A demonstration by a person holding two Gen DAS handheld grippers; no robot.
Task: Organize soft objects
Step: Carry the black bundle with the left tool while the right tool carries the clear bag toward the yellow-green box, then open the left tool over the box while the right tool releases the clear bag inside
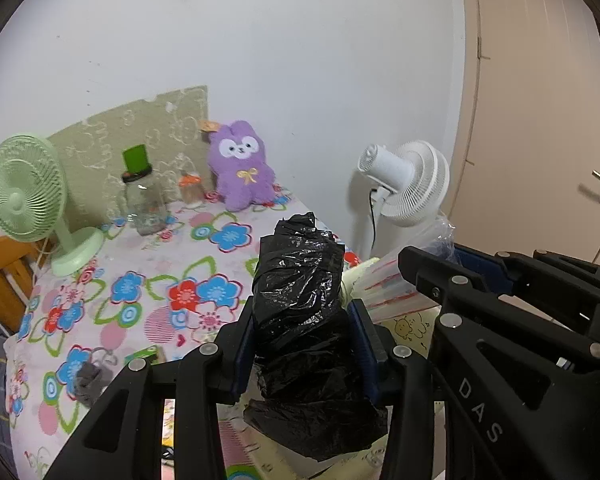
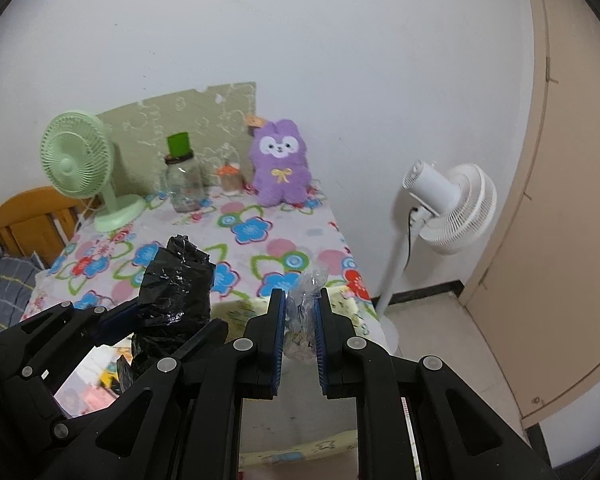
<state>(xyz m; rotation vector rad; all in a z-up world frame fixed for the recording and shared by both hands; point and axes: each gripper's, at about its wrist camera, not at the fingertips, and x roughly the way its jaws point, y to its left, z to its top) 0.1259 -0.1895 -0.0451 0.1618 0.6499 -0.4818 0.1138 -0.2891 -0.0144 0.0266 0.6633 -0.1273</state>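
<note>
- Flowered tabletop [image 1: 148,264] stands against a white wall.
- Black bag bundle [image 1: 300,300] is clamped in the left hand-held gripper [image 1: 302,354], raised over the near edge, probably for carrying.
- Right hand-held gripper [image 2: 300,332] pinches a clear plastic bag [image 2: 306,312].
- Purple plush toy [image 1: 242,166] sits at the back, beside a green fan [image 1: 28,192].

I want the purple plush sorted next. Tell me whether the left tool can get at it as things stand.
Probably not yet: the left tool is shut on a black plastic bundle, so it has no free grip. The path across the floral tablecloth to the purple plush looks unobstructed.
</note>
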